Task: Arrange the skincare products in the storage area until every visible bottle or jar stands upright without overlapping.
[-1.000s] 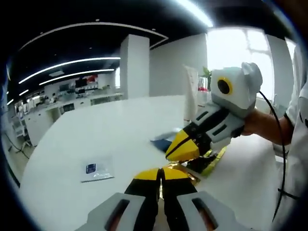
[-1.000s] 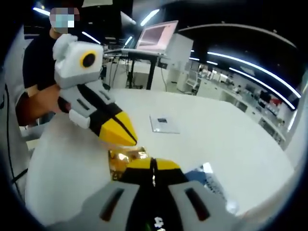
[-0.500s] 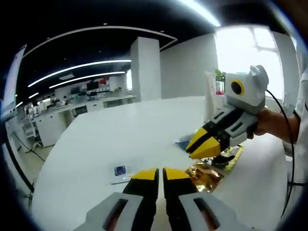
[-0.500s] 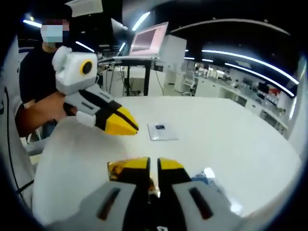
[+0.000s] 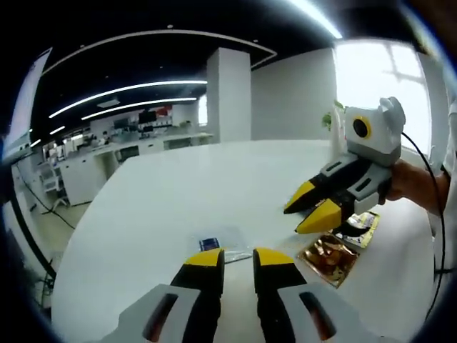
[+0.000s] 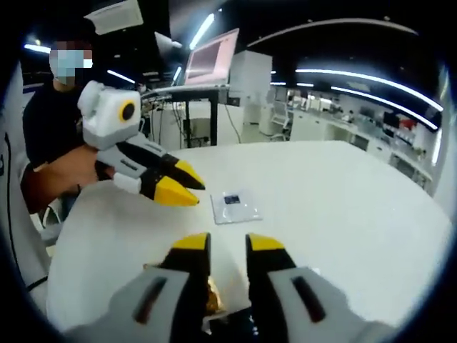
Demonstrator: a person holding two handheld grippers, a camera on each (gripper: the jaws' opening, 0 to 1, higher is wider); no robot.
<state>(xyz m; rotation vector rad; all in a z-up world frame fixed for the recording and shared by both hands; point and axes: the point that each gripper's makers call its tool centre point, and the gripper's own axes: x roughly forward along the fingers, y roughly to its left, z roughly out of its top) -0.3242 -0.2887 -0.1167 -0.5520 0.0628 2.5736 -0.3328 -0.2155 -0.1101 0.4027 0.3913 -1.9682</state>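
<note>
Taking the gold packet as the landmark: in the left gripper view, the small clear sachet (image 5: 218, 241) with a dark label lies flat on the white table (image 5: 178, 193), to the left of the packet and just beyond the tips of the left gripper (image 5: 238, 256), whose jaws stand a little apart with nothing between them. Next comes the gold packet (image 5: 328, 260) itself, lying flat beside a second gold-edged packet (image 5: 363, 223) (no upright bottle or jar can be made out). Above them hovers the right gripper (image 5: 308, 211), jaws parted and empty.

In the right gripper view, the left gripper (image 6: 184, 189) hangs open at the left, the sachet (image 6: 235, 206) lies ahead, and a sliver of gold packet (image 6: 212, 294) sits low between the right gripper's (image 6: 228, 243) own parted jaws.

By my judgement the right gripper is the nearer to the gold packet, which lies just under and behind its tips; the sachet sits closer to the left one
</note>
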